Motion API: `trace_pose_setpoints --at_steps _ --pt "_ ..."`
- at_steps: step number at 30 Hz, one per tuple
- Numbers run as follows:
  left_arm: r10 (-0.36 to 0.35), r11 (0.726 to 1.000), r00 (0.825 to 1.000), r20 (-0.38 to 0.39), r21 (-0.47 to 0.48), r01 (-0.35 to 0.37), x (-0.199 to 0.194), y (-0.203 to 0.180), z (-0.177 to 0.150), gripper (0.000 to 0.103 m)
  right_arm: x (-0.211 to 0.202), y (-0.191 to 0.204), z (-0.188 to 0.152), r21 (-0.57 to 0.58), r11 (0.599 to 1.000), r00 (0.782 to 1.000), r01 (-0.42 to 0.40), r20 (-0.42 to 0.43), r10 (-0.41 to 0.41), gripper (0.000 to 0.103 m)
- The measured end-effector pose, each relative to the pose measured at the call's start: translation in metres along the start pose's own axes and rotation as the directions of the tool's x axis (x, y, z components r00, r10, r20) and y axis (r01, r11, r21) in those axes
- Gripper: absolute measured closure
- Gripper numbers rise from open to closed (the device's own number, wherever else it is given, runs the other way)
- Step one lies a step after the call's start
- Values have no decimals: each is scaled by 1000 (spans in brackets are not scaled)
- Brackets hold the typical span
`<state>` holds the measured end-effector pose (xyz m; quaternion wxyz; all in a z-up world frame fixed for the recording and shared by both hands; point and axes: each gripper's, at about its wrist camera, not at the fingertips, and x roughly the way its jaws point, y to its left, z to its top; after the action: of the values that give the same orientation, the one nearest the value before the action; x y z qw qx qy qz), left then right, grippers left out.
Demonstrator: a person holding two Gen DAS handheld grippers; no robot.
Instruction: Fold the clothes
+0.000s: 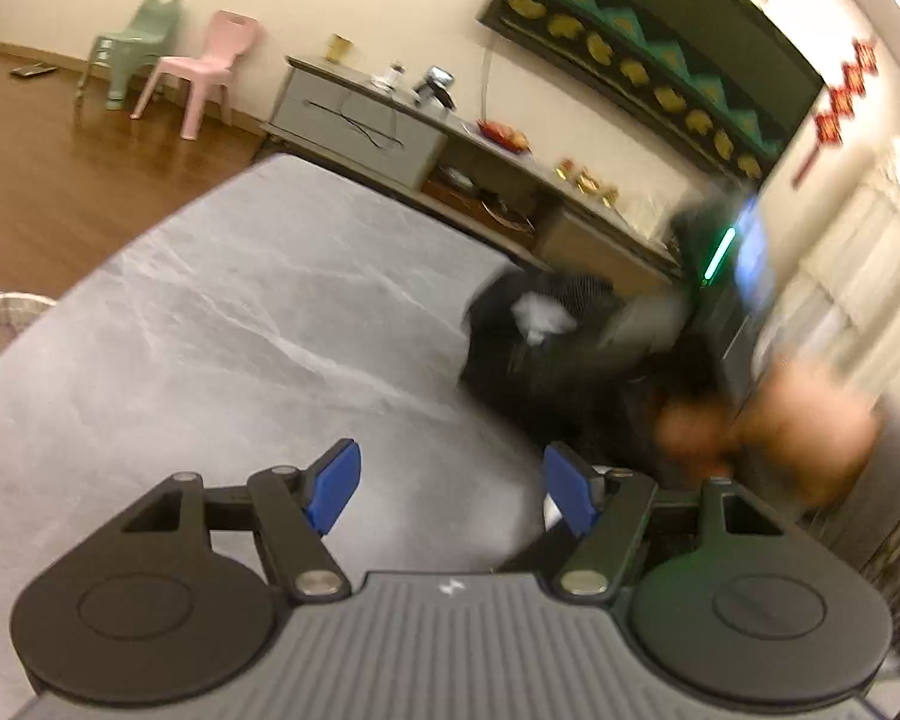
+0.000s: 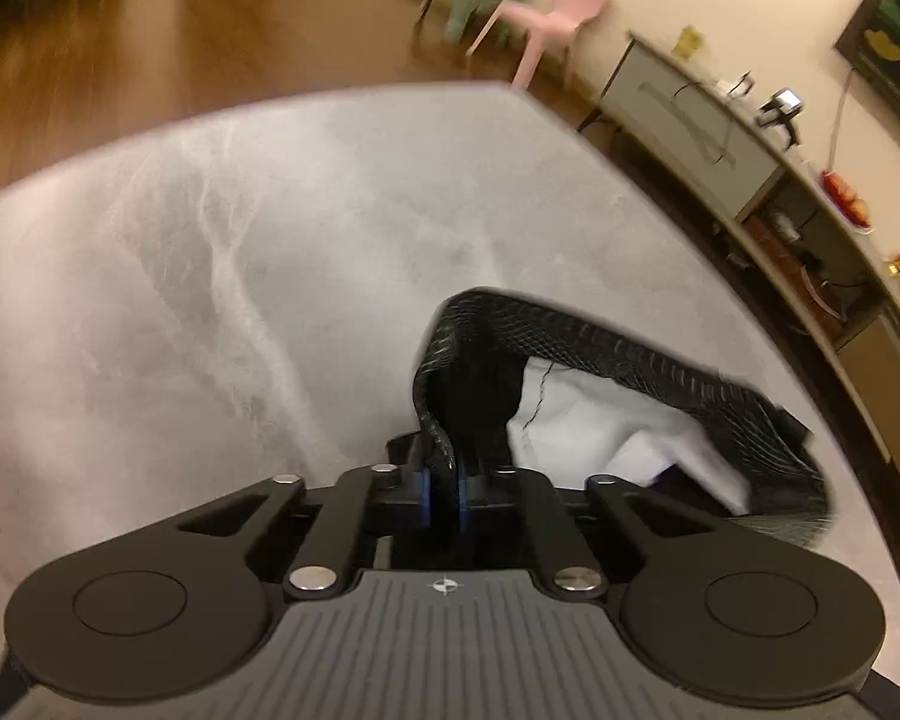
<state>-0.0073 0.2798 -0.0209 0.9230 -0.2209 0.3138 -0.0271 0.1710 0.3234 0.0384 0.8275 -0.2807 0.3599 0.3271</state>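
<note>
Presently, the right claw (image 2: pixel 444 495) is clamped on the black mesh edge of the garment (image 2: pixel 606 414), which trails toward two o'clock across the grey table (image 2: pixel 210 276). The left claw (image 1: pixel 450 489) is held wide and empty, the garment (image 1: pixel 534 324) lying at one o'clock.

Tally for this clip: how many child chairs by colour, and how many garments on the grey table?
Green chair: 1
Pink chair: 1
Black garment with white lining, on the grey table: 1
Total: 3
</note>
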Motion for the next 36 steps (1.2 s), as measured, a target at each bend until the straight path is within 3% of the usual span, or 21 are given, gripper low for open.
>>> trace_pose_setpoints --at_steps 3,6,9,11,14,15,17,19,20,22,23,24,25,28,29,30,31,32,34,36 --pt "0 998 999 -40 63 3 16 -16 -7 33 -78 -49 15 205 973 979 -111 190 72 98" --pt "12 995 997 -72 100 -4 36 -30 -13 32 -160 -127 -2 427 873 917 -238 394 57 98" --pt "7 993 995 -99 117 4 53 -42 -17 32 -178 -199 -38 607 781 937 -147 338 -86 98" --pt "-12 994 994 -113 109 25 61 -49 -18 32 -165 -233 -69 709 704 963 -51 221 -154 97" --pt "-40 999 994 -104 23 42 64 -41 -15 32 -143 -253 -110 780 625 985 30 84 -152 87" --pt "-47 999 994 -96 -16 46 64 -36 -13 32 -142 -253 -121 793 608 986 45 63 -155 79" --pt "-33 992 998 -57 -125 25 56 -17 -7 32 -150 -231 -129 773 632 975 52 97 -198 57" --pt "-4 966 1000 -11 -257 1 46 7 -3 33 -158 -202 -124 695 719 962 20 184 -204 48" --pt "1 944 1000 6 -330 1 41 22 -3 34 -165 -180 -119 622 783 954 -16 244 -174 43" --pt "8 896 1000 25 -445 4 37 46 -4 34 -170 -134 -103 415 904 944 -102 327 -44 16" --pt "12 866 999 34 -500 6 35 57 -4 34 -165 -110 -93 279 950 940 -143 339 42 10" --pt "15 841 999 40 -542 9 33 67 -5 34 -157 -86 -84 144 976 941 -163 320 110 4" --pt "11 837 999 37 -547 11 35 69 -4 34 -145 -64 -77 16 986 947 -168 282 156 3" --pt "-3 843 1000 22 -537 14 40 72 -4 34 -98 -17 -67 -227 962 975 -152 125 184 3" --pt "-11 852 1000 14 -524 17 42 70 -4 34 -89 -6 -70 -259 954 981 -153 81 179 5" --pt "-20 856 1000 10 -517 22 43 68 -5 34 -83 -3 -71 -269 949 982 -165 46 184 16" --pt "-30 859 1000 6 -511 29 44 66 -5 34 -82 -6 -73 -261 949 982 -179 18 190 64" --pt "-41 861 999 6 -507 38 45 65 -5 34 -82 -8 -76 -253 948 980 -193 -10 197 82" --pt "-61 866 998 9 -497 57 46 61 -5 34 -86 -15 -83 -235 947 976 -217 -48 212 87" --pt "-80 874 997 1 -482 70 50 51 -4 34 -118 -27 -98 -205 954 974 -218 9 225 88"
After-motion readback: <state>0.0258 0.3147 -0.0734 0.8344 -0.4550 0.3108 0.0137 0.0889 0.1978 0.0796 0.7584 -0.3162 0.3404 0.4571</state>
